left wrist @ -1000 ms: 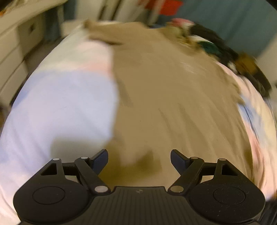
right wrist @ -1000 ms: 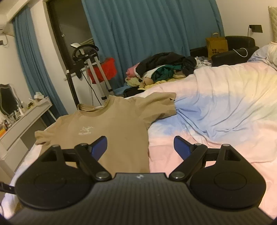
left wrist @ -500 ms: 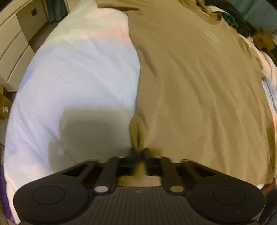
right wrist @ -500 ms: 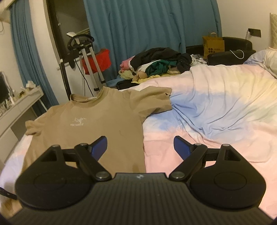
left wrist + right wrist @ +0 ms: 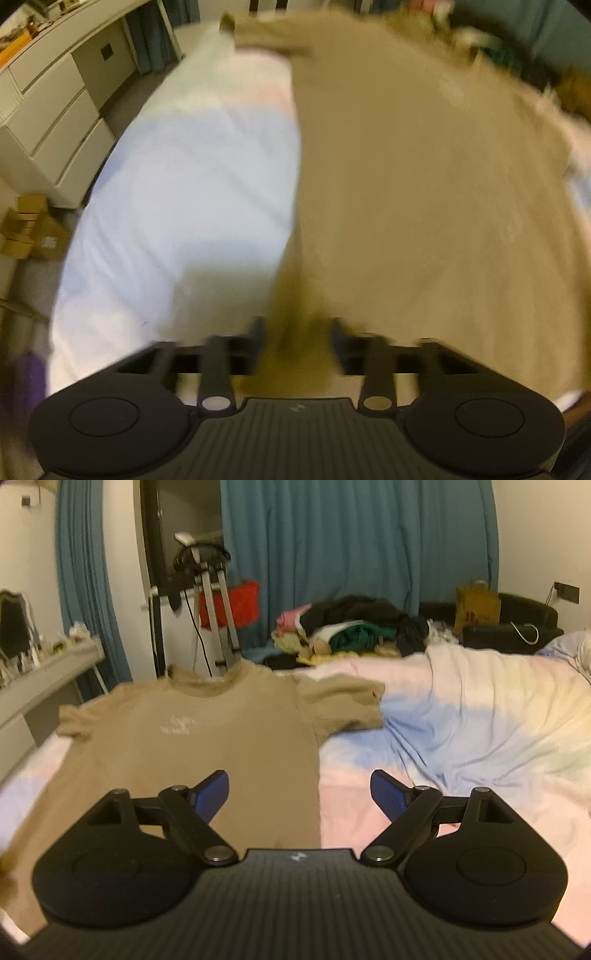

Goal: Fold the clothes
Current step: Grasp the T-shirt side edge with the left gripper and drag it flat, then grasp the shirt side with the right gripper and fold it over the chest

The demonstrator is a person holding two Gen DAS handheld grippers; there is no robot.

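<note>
A tan t-shirt [image 5: 207,746] lies flat on the bed, collar far from me, with a small pale logo on the chest. It also shows in the left wrist view [image 5: 424,192], blurred by motion. My left gripper [image 5: 297,332] is at the shirt's lower left hem corner, with a bunched fold of tan cloth between its fingers; blur hides how far the jaws stand apart. My right gripper [image 5: 299,790] is open and empty, above the shirt's lower right hem edge.
The bed sheet [image 5: 461,731] is pastel pink, blue and white. A pile of clothes [image 5: 354,631] lies at the far end. White drawers [image 5: 48,122] and cardboard boxes [image 5: 29,232] stand left of the bed. A stand with a red bag [image 5: 229,602] is by the curtain.
My left gripper closed on the shirt's hem corner half a second ago and now moves, with the jaws looking wider apart around the bunched cloth. The right gripper drifted closer over the hem, staying open.
</note>
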